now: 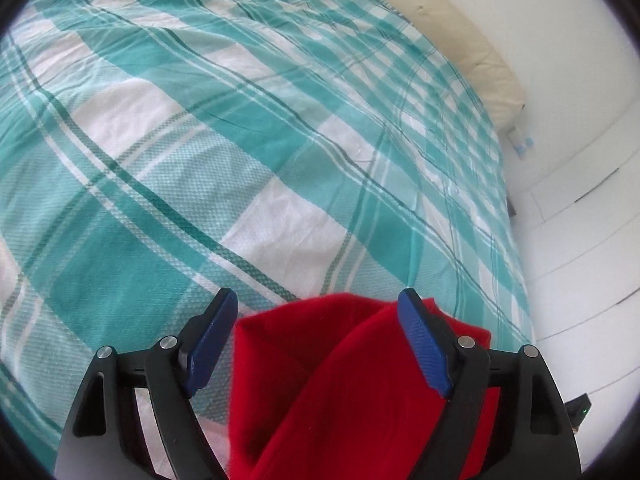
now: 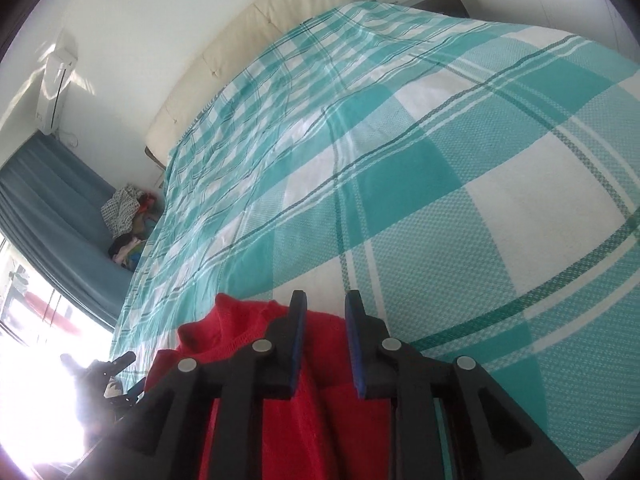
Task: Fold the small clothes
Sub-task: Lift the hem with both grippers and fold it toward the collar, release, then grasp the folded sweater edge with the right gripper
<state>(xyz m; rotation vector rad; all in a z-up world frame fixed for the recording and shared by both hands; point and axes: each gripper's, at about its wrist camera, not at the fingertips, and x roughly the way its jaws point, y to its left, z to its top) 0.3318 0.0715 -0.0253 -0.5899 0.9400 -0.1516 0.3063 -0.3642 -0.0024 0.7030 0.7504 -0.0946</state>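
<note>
Red sweater (image 1: 320, 380) low in the middle of the left wrist view, lying bunched on the checked green and white bed cover (image 1: 240, 120) near its bottom edge. Left gripper (image 1: 318, 300) spread wide over it, blue pads (image 1: 212, 344) far apart and pressing on nothing (red cloth just lying between and under them). Same red sweater at the bottom of the right wrist view too, with a knitted edge showing. Right gripper (image 2: 325, 298) let go as well, only a thin gap between its pads, cloth under them. Cream headboard (image 2: 240, 40) at upper left. Pile of clothes (image 2: 126, 224) at middle left, beside a blue curtain (image 2: 48, 192).
</note>
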